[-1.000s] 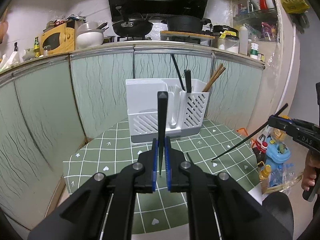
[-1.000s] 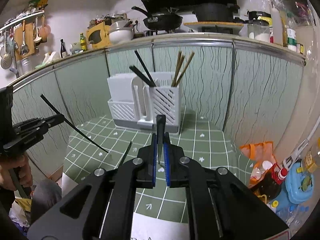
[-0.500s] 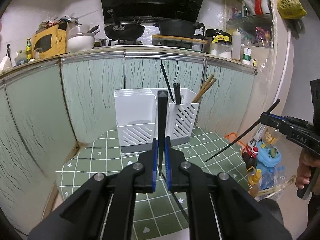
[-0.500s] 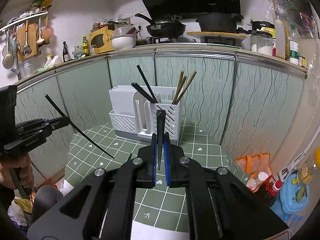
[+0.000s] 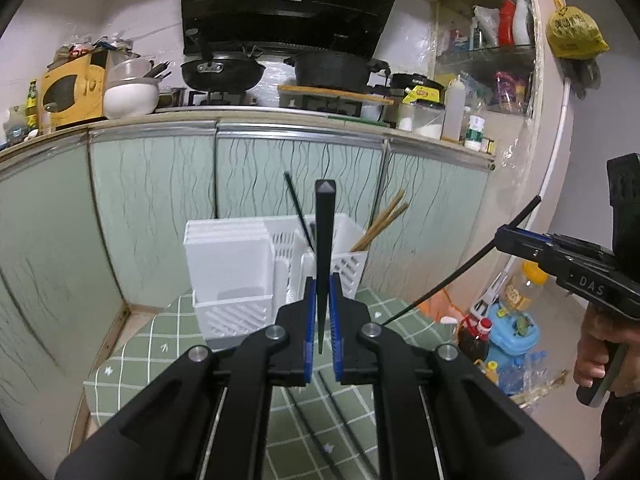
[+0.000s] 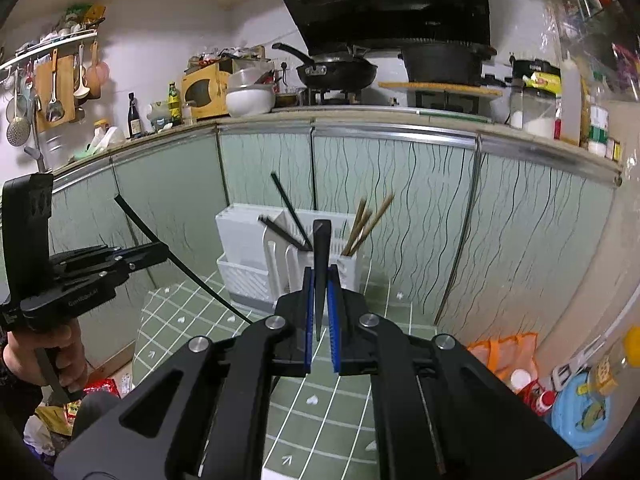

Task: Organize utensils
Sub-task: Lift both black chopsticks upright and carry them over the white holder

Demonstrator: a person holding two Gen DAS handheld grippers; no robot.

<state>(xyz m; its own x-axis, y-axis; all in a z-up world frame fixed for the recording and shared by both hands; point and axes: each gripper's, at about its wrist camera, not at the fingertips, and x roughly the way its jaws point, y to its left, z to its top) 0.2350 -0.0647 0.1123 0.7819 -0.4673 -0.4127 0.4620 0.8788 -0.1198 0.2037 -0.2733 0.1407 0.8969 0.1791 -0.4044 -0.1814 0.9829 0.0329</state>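
The left gripper (image 5: 322,336) is clamped on a thin black plastic chopstick (image 5: 323,248) that stands upright above its fingertips, in line with the white slotted plastic utensil caddy (image 5: 256,276) at the far edge of the green tiled desk (image 5: 160,360). The right gripper (image 6: 321,320) pinches a second black chopstick (image 6: 321,264) likewise. Both sticks look light, stiff and probably slick, so a grip near the middle suits them.

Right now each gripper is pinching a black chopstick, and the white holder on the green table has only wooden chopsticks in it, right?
Not quite. Both the left gripper and the right gripper do pinch a black chopstick, but the white holder has black chopsticks as well as the wooden chopsticks. The right wrist view shows both kinds.
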